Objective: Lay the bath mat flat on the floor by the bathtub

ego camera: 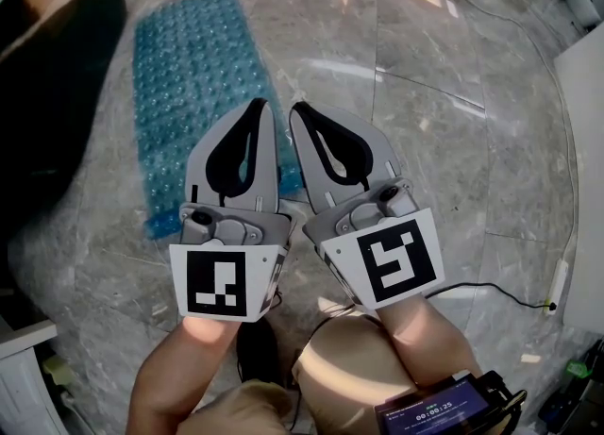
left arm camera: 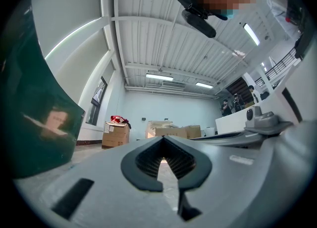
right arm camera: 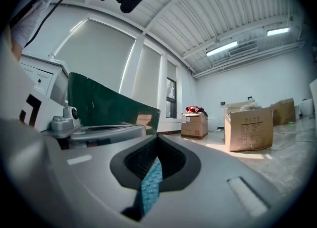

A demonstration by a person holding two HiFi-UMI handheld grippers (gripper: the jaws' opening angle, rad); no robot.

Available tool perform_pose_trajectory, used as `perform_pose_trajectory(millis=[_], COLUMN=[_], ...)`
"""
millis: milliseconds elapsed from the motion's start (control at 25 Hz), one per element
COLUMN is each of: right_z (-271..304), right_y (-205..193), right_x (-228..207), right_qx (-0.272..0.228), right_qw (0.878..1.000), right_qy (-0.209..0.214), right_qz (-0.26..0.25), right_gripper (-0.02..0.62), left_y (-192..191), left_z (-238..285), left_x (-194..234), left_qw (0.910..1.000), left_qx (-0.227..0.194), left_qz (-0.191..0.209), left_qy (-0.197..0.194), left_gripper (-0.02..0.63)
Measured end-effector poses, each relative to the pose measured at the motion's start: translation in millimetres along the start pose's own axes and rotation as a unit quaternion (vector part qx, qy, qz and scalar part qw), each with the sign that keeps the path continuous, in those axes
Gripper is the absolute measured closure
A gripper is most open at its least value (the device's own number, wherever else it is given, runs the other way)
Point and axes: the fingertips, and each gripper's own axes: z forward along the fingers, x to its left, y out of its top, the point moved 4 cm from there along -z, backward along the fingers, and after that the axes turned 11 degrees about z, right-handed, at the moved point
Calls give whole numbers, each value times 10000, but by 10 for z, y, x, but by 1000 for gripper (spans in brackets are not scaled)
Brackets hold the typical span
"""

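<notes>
The blue bubbled bath mat [ego camera: 193,75] lies spread flat on the grey marble floor, alongside the dark green bathtub [ego camera: 47,75]. Its near right corner is hidden behind my left gripper [ego camera: 265,108]. Both grippers hover side by side above the floor, near the mat's near end. The left gripper is shut with nothing in it. My right gripper [ego camera: 297,112] is shut too, and empty. In the right gripper view a strip of the mat [right arm camera: 150,185] shows through the slot behind the closed tips [right arm camera: 157,138]. The left gripper view shows only floor behind its tips [left arm camera: 163,140].
Cardboard boxes [right arm camera: 247,128] stand across the room, one stack [left arm camera: 115,134] with red cloth on top. A black cable [ego camera: 500,292] runs over the floor at the right, near a white cabinet [ego camera: 585,141]. White furniture [ego camera: 24,376] sits at the lower left.
</notes>
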Motion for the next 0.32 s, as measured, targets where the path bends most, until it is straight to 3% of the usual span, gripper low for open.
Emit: perform_pose_trajectory(millis=[320], right_z=[1], right_y=[-3], right_x=[10], right_qx=[4], right_qw=[10000], right_qy=[8], right_qz=[-23], right_gripper=[589], left_y=[8], left_z=[-18], left_x=[13], left_qw=[10000], left_qx=[-1], left_qz=[19], left_qy=[22], left_gripper=[598])
